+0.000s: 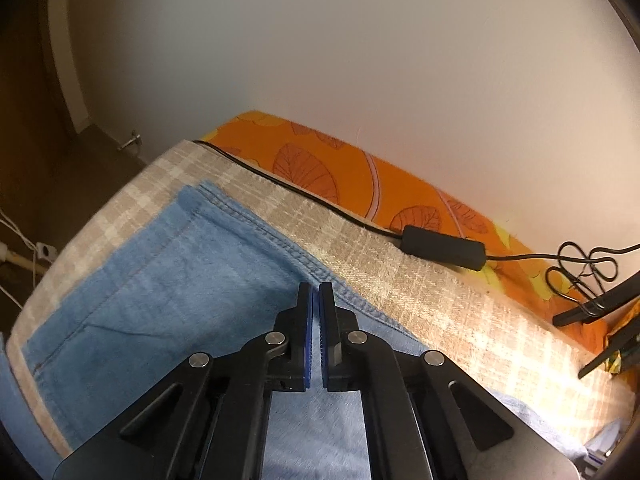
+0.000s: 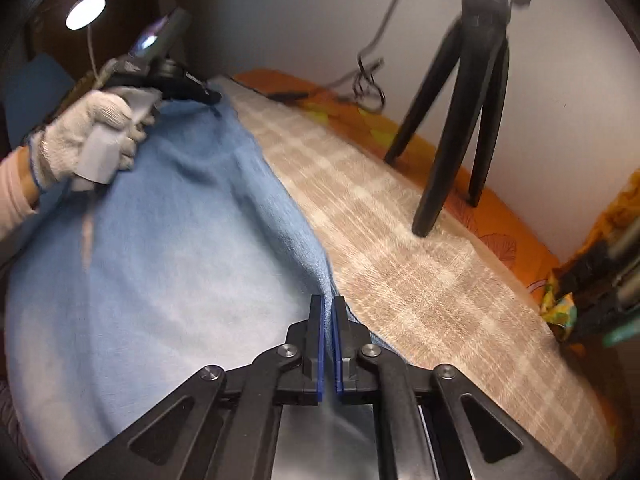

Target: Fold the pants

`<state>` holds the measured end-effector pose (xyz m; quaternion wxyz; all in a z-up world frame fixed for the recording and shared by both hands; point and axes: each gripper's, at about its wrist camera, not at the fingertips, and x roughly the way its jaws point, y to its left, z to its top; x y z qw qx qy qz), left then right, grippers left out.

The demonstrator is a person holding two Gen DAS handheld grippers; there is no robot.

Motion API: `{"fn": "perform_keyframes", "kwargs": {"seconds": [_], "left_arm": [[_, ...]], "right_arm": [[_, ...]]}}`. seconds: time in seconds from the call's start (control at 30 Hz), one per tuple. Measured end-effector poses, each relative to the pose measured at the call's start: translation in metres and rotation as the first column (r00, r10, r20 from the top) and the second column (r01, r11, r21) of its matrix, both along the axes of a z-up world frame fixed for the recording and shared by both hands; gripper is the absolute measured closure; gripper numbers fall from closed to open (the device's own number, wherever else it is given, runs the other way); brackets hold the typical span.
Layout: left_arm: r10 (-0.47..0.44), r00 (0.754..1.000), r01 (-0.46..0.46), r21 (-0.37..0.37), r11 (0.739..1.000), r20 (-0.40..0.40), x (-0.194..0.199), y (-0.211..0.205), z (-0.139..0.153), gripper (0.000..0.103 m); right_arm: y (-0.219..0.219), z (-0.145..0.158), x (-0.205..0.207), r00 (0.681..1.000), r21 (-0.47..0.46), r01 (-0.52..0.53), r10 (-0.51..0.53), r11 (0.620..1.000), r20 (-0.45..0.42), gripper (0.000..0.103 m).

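Light blue jeans (image 1: 160, 280) lie flat on a beige checked blanket (image 1: 420, 292), leg hems toward the far left. My left gripper (image 1: 316, 300) hovers over the jeans near their stitched side seam, jaws almost closed with only a thin gap, nothing seen between them. In the right wrist view the jeans (image 2: 160, 260) spread to the left. My right gripper (image 2: 328, 312) is shut on the jeans' right edge, with cloth pinched between the blue pads (image 2: 318, 332). The left gripper (image 2: 168, 76), held by a gloved hand, shows at the far end of the jeans.
A black power adapter (image 1: 444, 246) with its cable lies on the blanket by an orange leaf-print sheet (image 1: 320, 164) along the white wall. A black tripod (image 2: 460, 120) stands on the blanket to the right. The floor drops off at the left.
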<state>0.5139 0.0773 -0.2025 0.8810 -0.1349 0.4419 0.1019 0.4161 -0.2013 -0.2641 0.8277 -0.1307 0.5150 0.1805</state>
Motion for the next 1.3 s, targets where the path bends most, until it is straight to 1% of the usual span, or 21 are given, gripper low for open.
{"fn": "perform_keyframes", "kwargs": {"seconds": [0.13, 0.23, 0.27, 0.33, 0.37, 0.43, 0.57, 0.6, 0.67, 0.73, 0.8, 0.87, 0.9, 0.93, 1.03, 1.07, 1.1, 1.13, 1.17, 1.2, 1.3], "left_arm": [[-0.02, 1.0, 0.02, -0.02, 1.0, 0.004, -0.008, 0.003, 0.012, 0.101], [-0.046, 0.999, 0.047, -0.094, 0.995, 0.012, -0.011, 0.002, 0.022, 0.097], [-0.059, 0.998, 0.06, -0.113, 0.992, 0.014, -0.011, 0.0, 0.023, 0.091], [-0.09, 0.996, 0.086, -0.162, 0.983, -0.02, -0.009, -0.009, 0.022, 0.041], [-0.102, 0.994, 0.092, -0.182, 0.979, -0.045, -0.01, -0.016, 0.021, 0.034], [-0.135, 0.988, 0.117, -0.213, 0.97, -0.073, -0.011, -0.029, 0.017, 0.033], [-0.173, 0.971, 0.149, -0.144, 0.978, -0.166, -0.007, -0.058, -0.004, 0.036], [-0.17, 0.97, 0.148, -0.131, 0.98, -0.176, -0.008, -0.063, -0.009, 0.043], [-0.148, 0.979, 0.139, -0.068, 0.988, -0.138, -0.013, -0.067, -0.01, 0.073], [-0.136, 0.983, 0.126, -0.088, 0.988, -0.121, -0.016, -0.06, -0.011, 0.094], [-0.123, 0.986, 0.11, -0.112, 0.988, -0.114, -0.017, -0.051, -0.014, 0.098], [-0.123, 0.988, 0.109, -0.13, 0.985, -0.099, -0.021, -0.046, -0.014, 0.099], [-0.124, 0.988, 0.112, -0.117, 0.987, -0.092, -0.023, -0.045, -0.013, 0.099], [-0.122, 0.989, 0.112, -0.111, 0.987, -0.088, -0.025, -0.046, -0.014, 0.099], [-0.12, 0.99, 0.112, -0.102, 0.989, -0.075, -0.03, -0.044, -0.014, 0.099], [-0.12, 0.99, 0.112, -0.101, 0.988, -0.07, -0.032, -0.044, -0.016, 0.099], [-0.122, 0.99, 0.115, -0.104, 0.988, -0.067, -0.034, -0.045, -0.015, 0.1], [-0.122, 0.991, 0.116, -0.101, 0.988, -0.058, -0.035, -0.044, -0.012, 0.1], [-0.121, 0.991, 0.115, -0.101, 0.988, -0.053, -0.036, -0.043, -0.009, 0.1], [-0.118, 0.992, 0.113, -0.105, 0.988, -0.043, -0.038, -0.041, -0.003, 0.1], [-0.112, 0.994, 0.111, -0.116, 0.987, -0.002, -0.048, -0.035, 0.016, 0.1]], "right_arm": [[0.006, 0.026, -0.014, 0.999, 0.03, -0.026, 0.025, 0.999, 0.036, 0.102], [0.006, 0.033, -0.016, 1.0, 0.053, 0.0, 0.0, 0.999, 0.012, 0.102], [0.008, 0.034, -0.019, 1.0, 0.068, 0.004, -0.005, 0.998, 0.007, 0.102], [0.016, 0.036, -0.032, 1.0, 0.089, -0.021, 0.021, 0.996, 0.003, 0.102], [0.021, 0.038, -0.042, 0.999, 0.095, -0.039, 0.039, 0.995, 0.004, 0.102], [0.032, 0.039, -0.059, 0.997, 0.101, -0.073, 0.073, 0.992, 0.003, 0.102], [0.039, 0.034, -0.076, 0.996, 0.085, -0.092, 0.093, 0.992, -0.01, 0.102], [0.039, 0.033, -0.078, 0.996, 0.082, -0.092, 0.093, 0.992, -0.011, 0.102], [0.038, 0.031, -0.08, 0.996, 0.084, -0.085, 0.087, 0.993, -0.014, 0.102], [0.036, 0.03, -0.079, 0.996, 0.083, -0.083, 0.084, 0.993, -0.011, 0.101], [0.033, 0.03, -0.078, 0.996, 0.071, -0.087, 0.087, 0.994, -0.001, 0.095], [0.031, 0.028, -0.074, 0.995, 0.024, -0.095, 0.095, 0.995, 0.016, 0.064], [0.03, 0.027, -0.072, 0.995, 0.001, -0.096, 0.096, 0.995, 0.028, 0.043], [0.03, 0.025, -0.071, 0.994, -0.01, -0.108, 0.108, 0.994, 0.025, 0.037], [0.028, 0.01, -0.061, 0.994, -0.123, -0.094, 0.101, 0.988, 0.048, 0.039], [0.026, 0.004, -0.057, 0.995, -0.142, -0.089, 0.094, 0.986, 0.032, 0.046], [0.023, -0.001, -0.053, 0.996, -0.139, -0.087, 0.088, 0.986, 0.004, 0.071], [0.02, -0.006, -0.049, 0.997, -0.132, -0.078, 0.076, 0.988, -0.024, 0.084], [0.017, -0.008, -0.047, 0.998, -0.124, -0.06, 0.056, 0.99, -0.033, 0.086], [0.017, -0.005, -0.047, 0.999, -0.119, -0.041, 0.038, 0.992, -0.023, 0.094], [0.019, 0.021, -0.054, 0.999, -0.088, 0.002, 0.001, 0.996, 0.036, 0.096]]}}
